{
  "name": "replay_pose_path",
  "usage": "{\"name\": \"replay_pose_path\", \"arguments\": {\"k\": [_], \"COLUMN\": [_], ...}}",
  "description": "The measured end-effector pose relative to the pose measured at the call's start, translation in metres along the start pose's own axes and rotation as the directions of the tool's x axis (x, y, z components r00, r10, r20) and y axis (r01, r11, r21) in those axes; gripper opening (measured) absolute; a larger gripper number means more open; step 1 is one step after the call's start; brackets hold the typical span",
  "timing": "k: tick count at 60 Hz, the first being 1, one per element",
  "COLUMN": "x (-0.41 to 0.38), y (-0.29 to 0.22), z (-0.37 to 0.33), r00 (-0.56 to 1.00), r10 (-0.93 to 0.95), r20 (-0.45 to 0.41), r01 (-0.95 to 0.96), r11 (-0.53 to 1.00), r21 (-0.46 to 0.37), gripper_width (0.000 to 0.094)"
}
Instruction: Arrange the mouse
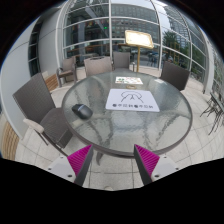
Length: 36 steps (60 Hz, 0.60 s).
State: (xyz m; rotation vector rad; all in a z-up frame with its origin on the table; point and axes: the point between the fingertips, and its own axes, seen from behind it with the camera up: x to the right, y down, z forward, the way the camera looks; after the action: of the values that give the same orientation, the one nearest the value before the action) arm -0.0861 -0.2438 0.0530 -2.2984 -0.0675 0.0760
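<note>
Out on the round glass table [110, 120], a dark mouse [82, 111] is sitting toward the left side of the tabletop, well apart from the white sheet [136, 101] with dark printed lettering lying nearer the middle-right. A smaller printed card [127, 82] is lying at the far side of the glass; its wording is too small to read. The mouse itself is showing only as a small dark oval, its buttons and any cable not distinguishable.

The gripper [113, 160] is hovering short of the near rim of the table, raised above it and pointing across the top. Its magenta pads [80, 157] are standing wide apart with nothing between them; the mouse is lying beyond the fingers, ahead of the left one. The lower parts of both fingers are being cut off from sight, and the hand holding the tool is not showing.

Grey chairs [36, 97] are ringing the table, some partly hidden behind the glass. Behind them a glazed wall [100, 25] is rising, and a wooden lectern-like stand [138, 40] is standing near it.
</note>
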Motion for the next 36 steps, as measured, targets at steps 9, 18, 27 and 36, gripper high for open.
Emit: {"name": "replay_pose_path", "arguments": {"k": [9, 18, 27, 36], "x": [-0.084, -0.13, -0.138, -0.13], "y": [0.004, -0.023, -0.058, -0.09], "z": [0.069, 0.119, 0.169, 0.212], "r00": [0.997, 0.993, 0.996, 0.999], "r10": [-0.04, -0.064, -0.053, -0.016], "r20": [0.067, 0.097, 0.068, 0.028], "r01": [0.043, 0.069, 0.057, 0.018], "r11": [0.998, 0.996, 0.996, 0.997], "r21": [-0.043, -0.055, -0.071, -0.074], "gripper_width": [0.083, 0.0831, 0.0834, 0.0827]}}
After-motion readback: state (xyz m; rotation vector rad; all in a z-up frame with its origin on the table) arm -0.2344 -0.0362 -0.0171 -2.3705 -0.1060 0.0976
